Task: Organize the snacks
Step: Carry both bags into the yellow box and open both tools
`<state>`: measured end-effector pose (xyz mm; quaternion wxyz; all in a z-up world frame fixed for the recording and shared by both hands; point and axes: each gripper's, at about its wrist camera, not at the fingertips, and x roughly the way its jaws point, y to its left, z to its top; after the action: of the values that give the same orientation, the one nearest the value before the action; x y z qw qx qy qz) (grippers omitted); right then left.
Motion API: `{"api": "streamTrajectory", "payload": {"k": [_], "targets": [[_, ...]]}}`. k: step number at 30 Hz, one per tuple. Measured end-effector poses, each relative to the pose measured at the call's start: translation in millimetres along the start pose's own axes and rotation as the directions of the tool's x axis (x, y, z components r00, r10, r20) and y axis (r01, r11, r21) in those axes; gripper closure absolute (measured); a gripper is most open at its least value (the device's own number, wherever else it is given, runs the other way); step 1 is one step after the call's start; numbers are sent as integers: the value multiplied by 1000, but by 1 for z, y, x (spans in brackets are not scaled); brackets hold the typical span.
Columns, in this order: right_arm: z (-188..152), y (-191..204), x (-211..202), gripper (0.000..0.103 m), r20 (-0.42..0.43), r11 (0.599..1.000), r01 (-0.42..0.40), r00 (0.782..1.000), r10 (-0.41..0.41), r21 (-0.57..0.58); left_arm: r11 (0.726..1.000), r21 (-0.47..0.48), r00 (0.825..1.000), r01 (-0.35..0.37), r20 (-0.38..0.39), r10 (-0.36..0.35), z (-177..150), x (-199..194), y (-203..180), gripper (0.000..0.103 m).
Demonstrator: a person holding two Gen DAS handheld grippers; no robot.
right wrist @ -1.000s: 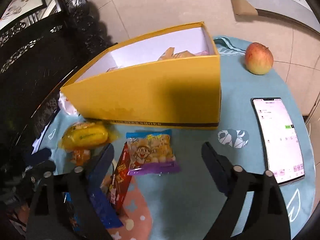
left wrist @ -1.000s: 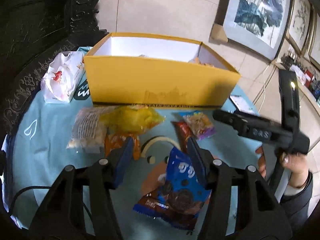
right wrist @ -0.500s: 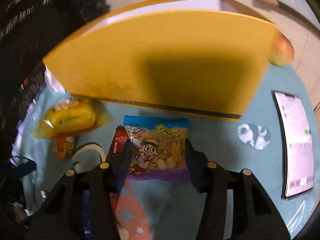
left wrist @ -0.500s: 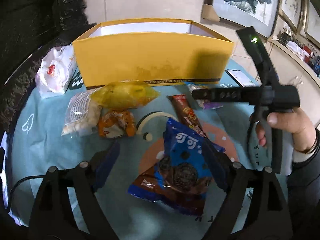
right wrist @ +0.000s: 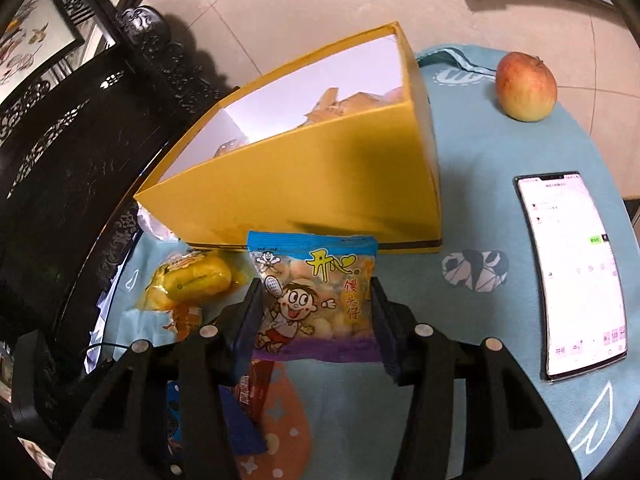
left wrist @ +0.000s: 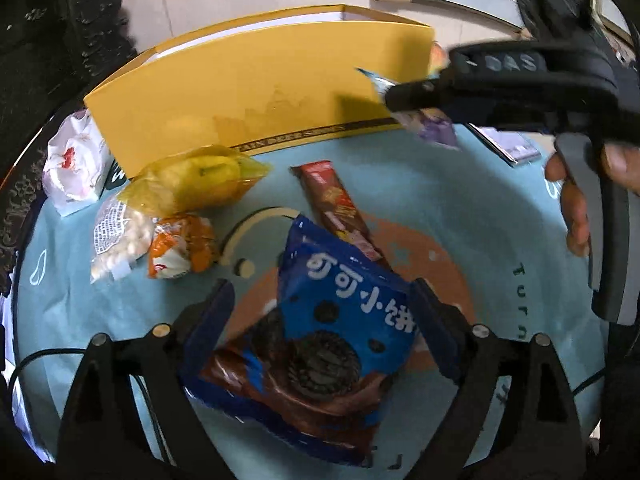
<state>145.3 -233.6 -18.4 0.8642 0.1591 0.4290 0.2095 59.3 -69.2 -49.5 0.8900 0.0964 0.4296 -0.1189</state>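
Observation:
My right gripper [right wrist: 316, 300] is shut on a cartoon-printed snack bag [right wrist: 314, 296] and holds it lifted in front of the open yellow box [right wrist: 320, 184]; the bag [left wrist: 434, 128] also shows in the left wrist view beside the box [left wrist: 256, 92]. My left gripper [left wrist: 320, 312] is open, its fingers on either side of a blue cookie bag [left wrist: 332, 320] on the table. A red-brown wafer bar [left wrist: 334, 204], a yellow bag [left wrist: 196, 180], an orange packet [left wrist: 180, 246] and a clear bag of white puffs [left wrist: 116, 236] lie nearby.
The round table has a teal cloth [right wrist: 480, 400]. A phone [right wrist: 572, 268] lies at the right and an apple [right wrist: 526, 86] at the far right. A white tissue pack [left wrist: 74, 164] sits left of the box. Dark carved furniture [right wrist: 60, 152] stands beyond.
My right gripper closed on the cartoon snack bag and lifted it off the table toward the box. My left gripper moved closer over the blue cookie bag.

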Motion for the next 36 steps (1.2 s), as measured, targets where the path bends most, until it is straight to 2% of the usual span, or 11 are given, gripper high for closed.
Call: {"api": "streamTrajectory", "payload": {"k": [3, 6, 7, 8, 10, 11, 22, 25, 29, 33, 36], "targets": [[-1, 0, -1, 51, 1, 1000, 0, 1000, 0, -4, 999, 42, 1000, 6, -26, -5, -5, 4, -9, 5], [-1, 2, -1, 51, 5, 1000, 1, 1000, -1, -11, 995, 95, 999, -39, -25, 41, -12, 9, -18, 7], [-1, 2, -1, 51, 5, 1000, 1, 1000, -1, -13, 996, 86, 999, -36, -17, 37, -12, 9, -17, 12], [-1, 3, -1, 51, 5, 1000, 1, 1000, -1, -16, 998, 53, 1000, -25, -12, 25, -11, 9, -12, 30], [-2, 5, 0, 51, 3, 1000, 0, 1000, 0, -20, 1000, 3, 1000, 17, -12, -17, -9, 7, -3, 39], [-2, 6, 0, 51, 2, 1000, 0, 1000, 0, -22, 1000, -6, 1000, 16, -9, -16, -8, 5, 0, 47], [-3, 17, -12, 51, 35, 998, -20, 999, 22, -58, 999, -41, 997, -26, 74, 28, 4, -41, 9, 49], [-1, 24, -28, 51, 89, 997, -27, 996, 33, -70, 998, -52, 991, -36, 127, 42, 23, -61, 17, 48], [11, 36, -50, 51, 166, 995, -26, 985, 41, -93, 990, -130, 980, -46, 188, 70, 63, -74, 38, 48], [45, 48, -62, 51, 272, 990, 54, 962, -17, -131, 971, -232, 971, -52, 217, 104, 113, -67, 61, 48], [74, 55, -46, 51, 302, 978, 130, 950, -76, -161, 954, -294, 966, -67, 220, 135, 153, -50, 75, 48]]}}
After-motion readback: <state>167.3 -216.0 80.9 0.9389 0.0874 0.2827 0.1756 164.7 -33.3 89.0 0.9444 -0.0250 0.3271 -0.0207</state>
